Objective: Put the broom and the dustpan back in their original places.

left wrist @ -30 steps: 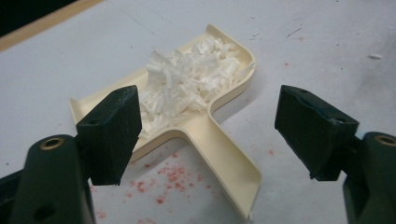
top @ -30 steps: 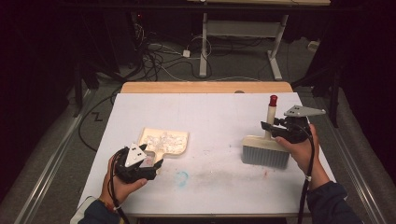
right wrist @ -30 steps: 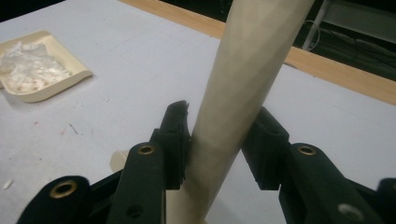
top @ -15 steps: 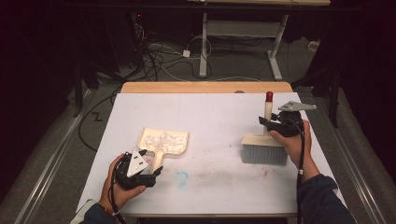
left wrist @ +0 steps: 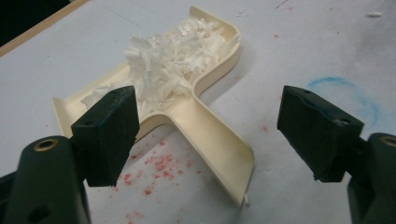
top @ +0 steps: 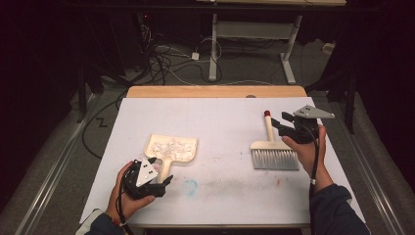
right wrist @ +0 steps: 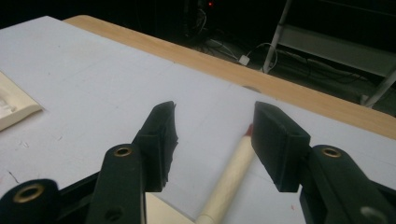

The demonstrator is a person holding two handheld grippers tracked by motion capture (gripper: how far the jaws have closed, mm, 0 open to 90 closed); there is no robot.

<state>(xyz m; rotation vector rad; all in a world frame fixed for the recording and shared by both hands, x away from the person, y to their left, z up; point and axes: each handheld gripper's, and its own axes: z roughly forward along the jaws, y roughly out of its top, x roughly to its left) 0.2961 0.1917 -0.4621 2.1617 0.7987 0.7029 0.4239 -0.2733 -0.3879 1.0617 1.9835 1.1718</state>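
Observation:
A cream dustpan (top: 172,149) (left wrist: 205,116) lies on the white table (top: 220,122), its pan full of white shavings (left wrist: 163,65) and its handle pointing toward me. My left gripper (top: 164,180) (left wrist: 205,135) is open, its jaws standing either side of the handle's end without touching it. A cream hand brush (top: 272,149) with grey bristles and a red-tipped handle (right wrist: 231,179) lies flat at the right. Above that handle my right gripper (top: 278,123) (right wrist: 212,140) is open, holding nothing.
A blue chalk circle (top: 190,186) (left wrist: 348,91) and red specks (left wrist: 161,165) mark the tabletop near the dustpan handle. A wooden strip (top: 215,91) edges the far side of the table. Beyond it the floor holds cables (top: 166,58) and a desk frame (top: 254,34).
My right gripper has let go of the brush, which now lies flat, and has lifted above its handle. My left gripper has slid back off the dustpan handle toward me.

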